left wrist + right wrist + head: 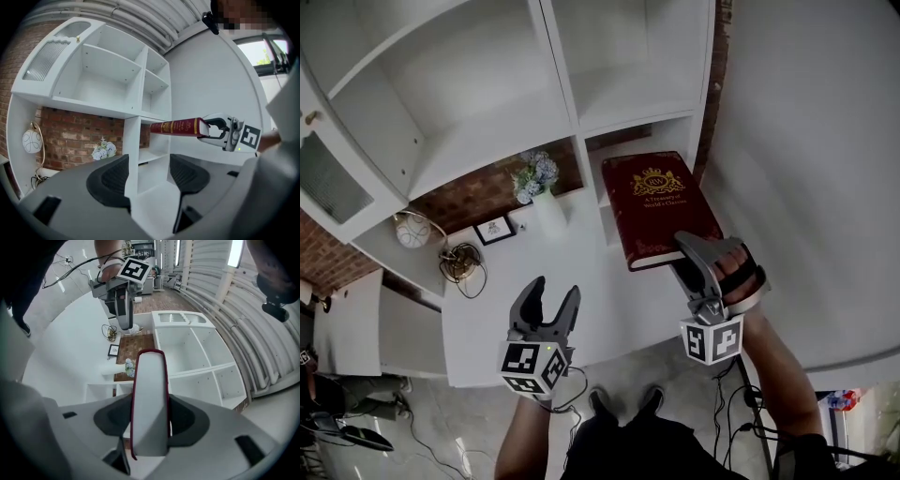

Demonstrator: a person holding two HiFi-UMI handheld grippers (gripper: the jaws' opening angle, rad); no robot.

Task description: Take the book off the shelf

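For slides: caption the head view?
Right gripper holds a red book at the white shelf; left gripper open, empty.

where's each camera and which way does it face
Head view: person's head, steeply down at the shelf unit; left tool, right tool, forearms show.
Left gripper view: on left tool, along its open empty jaws toward the shelf unit; right tool shows.
Right gripper view: on right tool, along jaws shut on the book; left tool shows.
All three share the book.
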